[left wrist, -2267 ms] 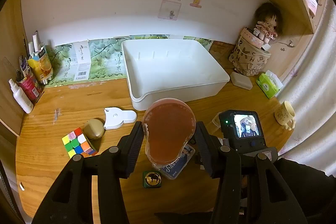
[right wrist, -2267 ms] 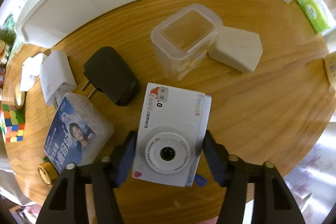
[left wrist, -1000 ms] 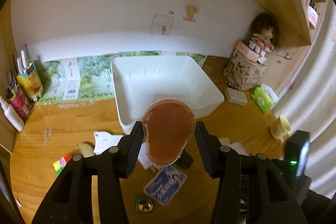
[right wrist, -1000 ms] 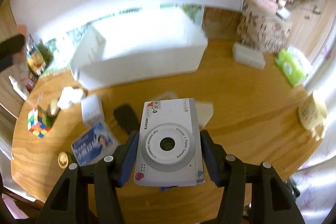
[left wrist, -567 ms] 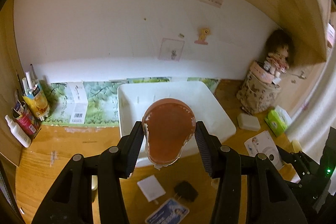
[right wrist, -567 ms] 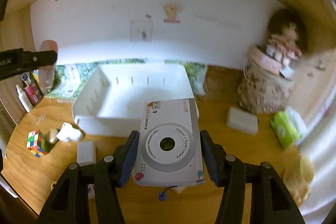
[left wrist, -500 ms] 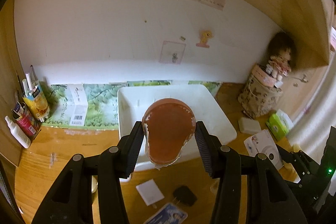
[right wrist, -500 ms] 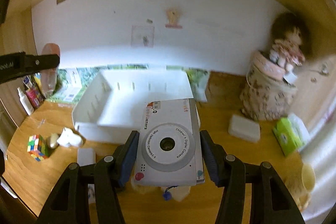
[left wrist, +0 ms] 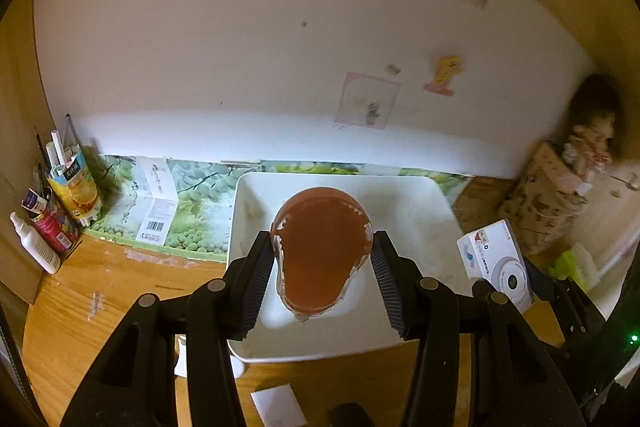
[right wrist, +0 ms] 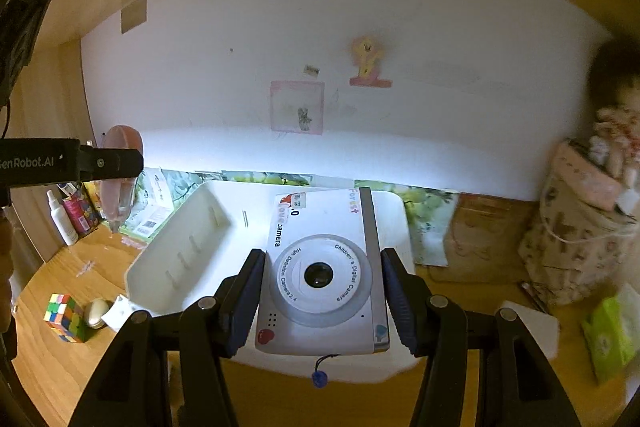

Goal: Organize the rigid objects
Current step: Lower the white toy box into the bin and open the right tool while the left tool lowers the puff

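Observation:
My left gripper [left wrist: 322,269] is shut on a pear-shaped, clear-cased reddish-brown object [left wrist: 320,251], held in the air over the white bin [left wrist: 400,195]. From the right wrist view the same object [right wrist: 120,179] hangs left of the bin [right wrist: 180,259] in the left gripper's fingers [right wrist: 116,163]. My right gripper [right wrist: 322,297] is shut on a white children's digital camera [right wrist: 324,275], lens toward me, above the bin's near right part. The camera [left wrist: 498,265] also shows at the right of the left wrist view. The bin looks empty inside.
On the wooden desk lie a colour cube [right wrist: 66,317], a small beige oval thing [right wrist: 96,311], a white charger [left wrist: 278,405] and a black plug [left wrist: 348,417]. Bottles and pens [left wrist: 52,199] stand at the left wall. A doll on a patterned bag [right wrist: 588,227], a green tissue pack [right wrist: 608,339].
Both grippers rose off the desk with their loads and moved forward toward the bin. The camera left the desk; both objects now hang above the bin.

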A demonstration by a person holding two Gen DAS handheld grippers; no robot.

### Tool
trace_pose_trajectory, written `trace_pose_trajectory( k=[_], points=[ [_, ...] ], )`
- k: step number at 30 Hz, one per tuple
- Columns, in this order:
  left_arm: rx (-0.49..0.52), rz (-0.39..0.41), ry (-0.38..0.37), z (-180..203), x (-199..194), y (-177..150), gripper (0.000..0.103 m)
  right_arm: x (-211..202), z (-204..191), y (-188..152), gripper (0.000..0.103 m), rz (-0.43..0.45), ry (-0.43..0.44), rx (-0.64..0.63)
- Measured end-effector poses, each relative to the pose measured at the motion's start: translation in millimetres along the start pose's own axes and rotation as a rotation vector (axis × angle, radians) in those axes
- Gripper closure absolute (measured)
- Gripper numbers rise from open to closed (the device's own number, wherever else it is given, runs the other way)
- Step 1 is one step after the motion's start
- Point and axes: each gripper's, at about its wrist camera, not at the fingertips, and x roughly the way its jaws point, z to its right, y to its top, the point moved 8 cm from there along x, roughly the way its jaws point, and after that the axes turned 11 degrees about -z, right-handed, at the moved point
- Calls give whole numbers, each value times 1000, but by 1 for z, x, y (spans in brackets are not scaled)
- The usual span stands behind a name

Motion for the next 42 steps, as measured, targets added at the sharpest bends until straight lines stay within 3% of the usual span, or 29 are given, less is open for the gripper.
trace_pose_trajectory(
  k=[7,13,21,23,26,27,42],
  points=[
    [-29,-41,67,0,38,11,49,42,11,0,45,-73,52,29],
    [-18,-132,136,5,68,12,49,62,11,-7,45,-156,133,67],
    [-46,-225,155,10,89,4,48,79,14,-18,45,-230,155,70],
    [-54,-247,156,9,93,2,43,79,16,-16,45,-222,160,78],
    [-59,-236,160,9,90,2,24,78,16,-16,40,-229,173,81],
    [-62,-231,156,9,89,2,23,77,16,-16,40,-228,170,79],
    [-77,-158,175,0,47,4,22,29,24,1,24,-123,126,99]
  ],
)
